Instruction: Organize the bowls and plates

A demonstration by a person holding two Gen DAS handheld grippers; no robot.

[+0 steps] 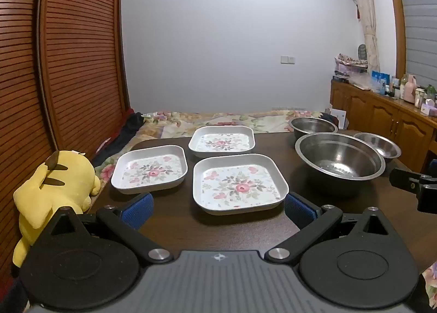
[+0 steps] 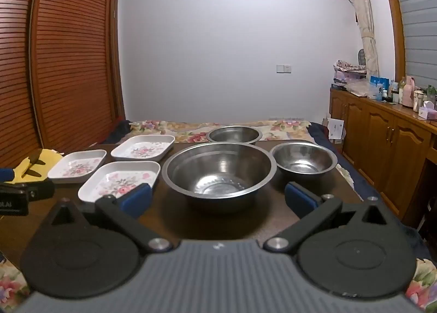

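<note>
At the far left, a yellow plush toy [image 1: 53, 187] lies just off the counter's [image 1: 174, 220] left edge, against the slatted wooden doors [image 1: 68, 67].

Your left claw [image 1: 218, 207] is spread wide, its blue pads [image 1: 138, 209] well apart and holding nothing. It hovers low over the near edge of the dark counter, with the nearest floral plate [image 1: 240, 184] sitting between the two pads and just ahead of them, not touched.

Three square white plates with a pink flower print rest flat on the left half of the counter. The left plate [image 1: 149, 168] lies beside the nearest one with a narrow gap between them. The far plate [image 1: 221, 141] sits behind the nearest one, close to the counter's back edge. None is stacked on another.

To the right of the plates stand three steel bowls, all upright and empty. The large bowl [image 2: 218, 172] is nearest you and close to the nearest floral plate. A smaller back bowl [image 2: 234, 134] stands behind it at the far edge. The right bowl [image 2: 303, 161] stands just beside the large bowl's right rim; from these views you cannot tell whether the rims touch.

Your right claw [image 2: 218, 201] is likewise spread wide and holds nothing. It is lined up on the large bowl, which sits between its blue pads [image 2: 300, 199] and slightly beyond them.

Behind the counter is a bed with a floral cover [image 2: 191, 128], and along the right wall a wooden cabinet [image 2: 382, 143] carries bottles and boxes.
</note>
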